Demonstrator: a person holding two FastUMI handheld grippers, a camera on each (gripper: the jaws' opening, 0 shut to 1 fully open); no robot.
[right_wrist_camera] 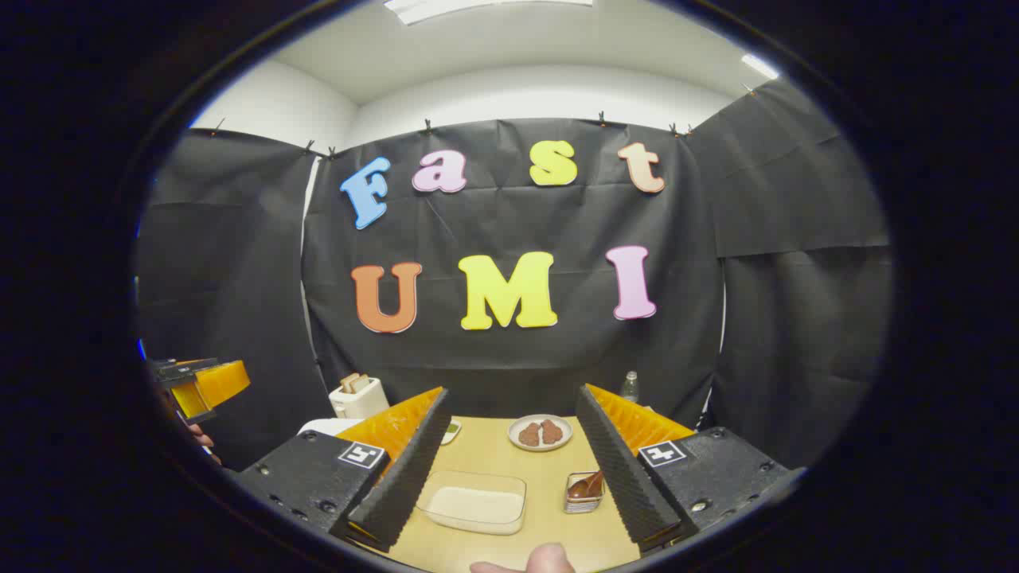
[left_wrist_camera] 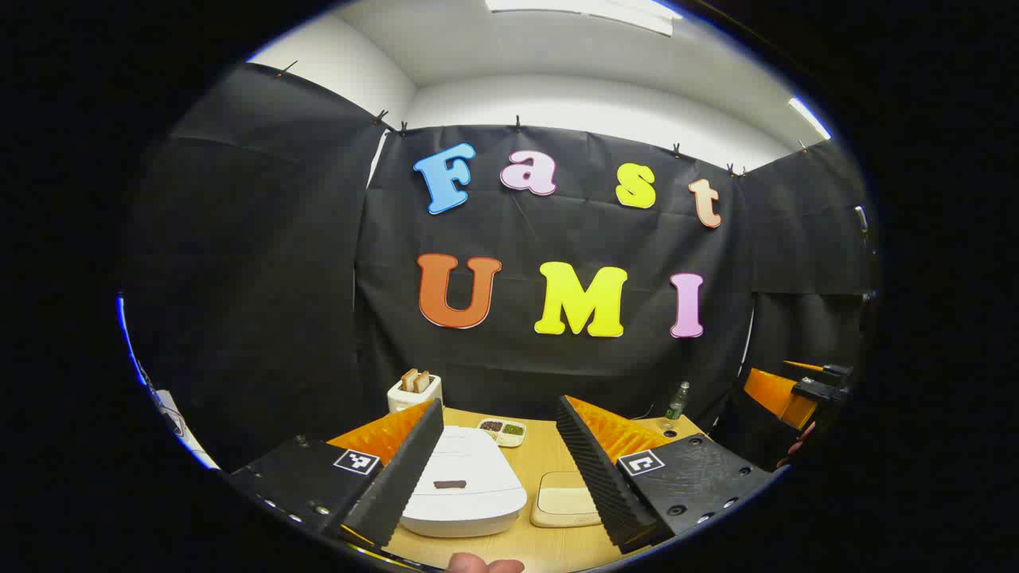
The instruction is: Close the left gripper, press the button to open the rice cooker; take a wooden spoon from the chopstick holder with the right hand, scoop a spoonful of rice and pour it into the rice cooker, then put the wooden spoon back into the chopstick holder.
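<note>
In the left gripper view, the white rice cooker (left_wrist_camera: 470, 493) sits with its lid down on the wooden table (left_wrist_camera: 541, 458), a small dark button (left_wrist_camera: 450, 483) on top. My left gripper (left_wrist_camera: 499, 414) hangs open above and just short of it, nothing between its fingers. A shallow container of rice (left_wrist_camera: 564, 501) lies to the cooker's right. In the right gripper view, the rice container (right_wrist_camera: 474, 501) lies ahead, with the chopstick holder (right_wrist_camera: 583, 493) beside it holding a wooden spoon (right_wrist_camera: 587, 483). My right gripper (right_wrist_camera: 513, 398) is open and empty above them.
A white toaster (left_wrist_camera: 414, 391) with bread stands at the back left, next to a two-part dish (left_wrist_camera: 501, 431). A bottle (right_wrist_camera: 629, 386) and a plate of brown food (right_wrist_camera: 540, 434) sit at the back. The other gripper (right_wrist_camera: 199, 386) hovers far left. A thumb (right_wrist_camera: 533, 561) shows at the bottom.
</note>
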